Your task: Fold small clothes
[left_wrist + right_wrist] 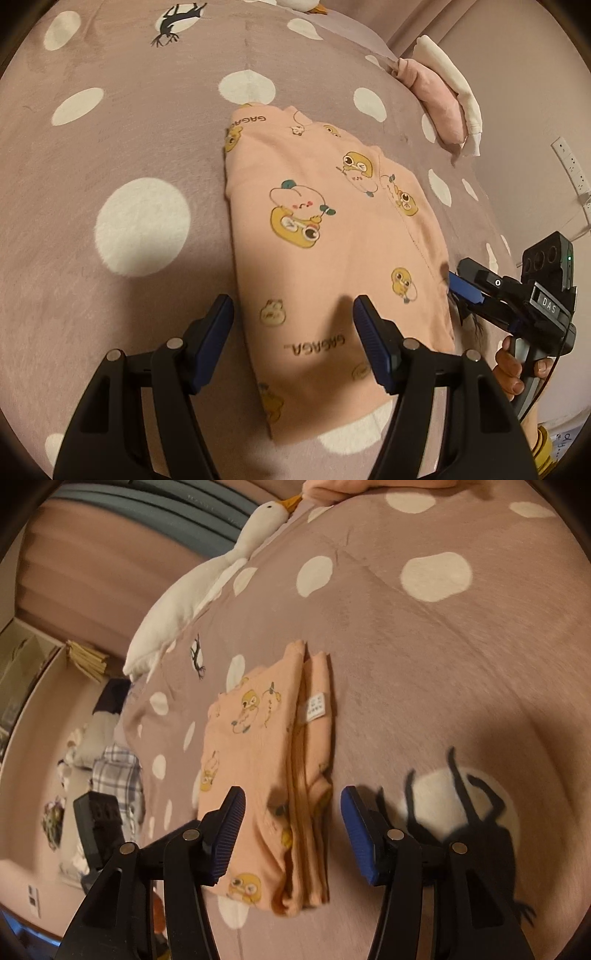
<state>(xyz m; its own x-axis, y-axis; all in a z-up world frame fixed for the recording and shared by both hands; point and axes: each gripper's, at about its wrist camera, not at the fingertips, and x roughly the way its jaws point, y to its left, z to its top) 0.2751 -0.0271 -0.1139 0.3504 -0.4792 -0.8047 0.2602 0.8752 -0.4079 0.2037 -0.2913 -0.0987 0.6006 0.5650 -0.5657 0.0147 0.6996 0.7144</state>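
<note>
- Clearly spread in the left wrist view: left gripper (293, 310), both blue pads apart and pinching nothing, hovering over the near end of the folded pink garment (325, 236).
- Lying flat on the dotted mauve blanket (110, 147), duck prints facing up.
- At the garment's right edge, right gripper (467, 291), gripped by a hand (511, 369); folded pink and white clothes (447, 107) farther back.
- Spread too in the right wrist view: right gripper (291, 830), nothing between its pads, above the garment's (258, 746) stacked folded edge.
- Beyond, along the blanket's (424, 664) edge, white plush goose (207, 579).
</note>
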